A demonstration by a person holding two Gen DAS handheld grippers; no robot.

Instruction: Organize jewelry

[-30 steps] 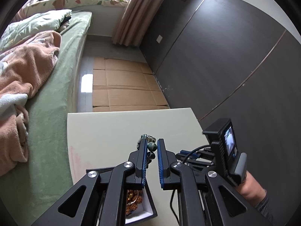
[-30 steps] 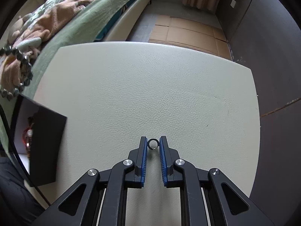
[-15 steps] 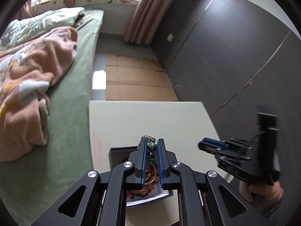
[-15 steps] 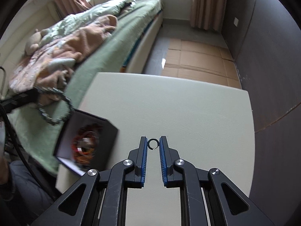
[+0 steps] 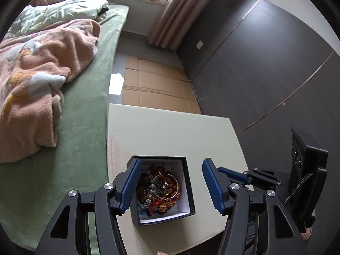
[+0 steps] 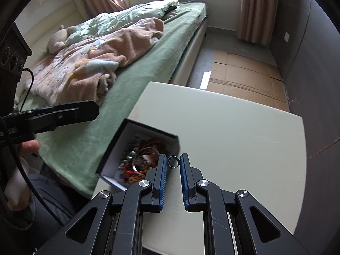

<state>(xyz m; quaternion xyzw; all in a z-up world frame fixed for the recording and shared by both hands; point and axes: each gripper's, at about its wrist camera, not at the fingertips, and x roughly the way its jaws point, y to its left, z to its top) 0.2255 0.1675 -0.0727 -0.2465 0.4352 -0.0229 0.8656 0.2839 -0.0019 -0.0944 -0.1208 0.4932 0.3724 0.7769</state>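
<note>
A black box with a white inside (image 5: 187, 193) stands near the table's front left corner and holds a heap of jewelry (image 5: 159, 191), beads and a silver bangle. My left gripper (image 5: 171, 173) is open and empty above the box. The box also shows in the right wrist view (image 6: 114, 148), with the jewelry (image 6: 140, 159) inside. My right gripper (image 6: 173, 162) is shut on a small silver ring (image 6: 173, 162), held just right of the box. The left gripper's finger shows at the left of the right wrist view (image 6: 63, 114).
The cream table (image 5: 170, 131) stands beside a green bed (image 5: 85, 106) with a pink blanket (image 5: 38, 80). Cardboard sheets (image 5: 153, 85) lie on the floor beyond. A dark wall (image 5: 265, 63) runs along the right.
My left gripper has opened and the dark bead bracelet it held is gone from its fingers. My right gripper has moved left towards the box with the ring still in it.
</note>
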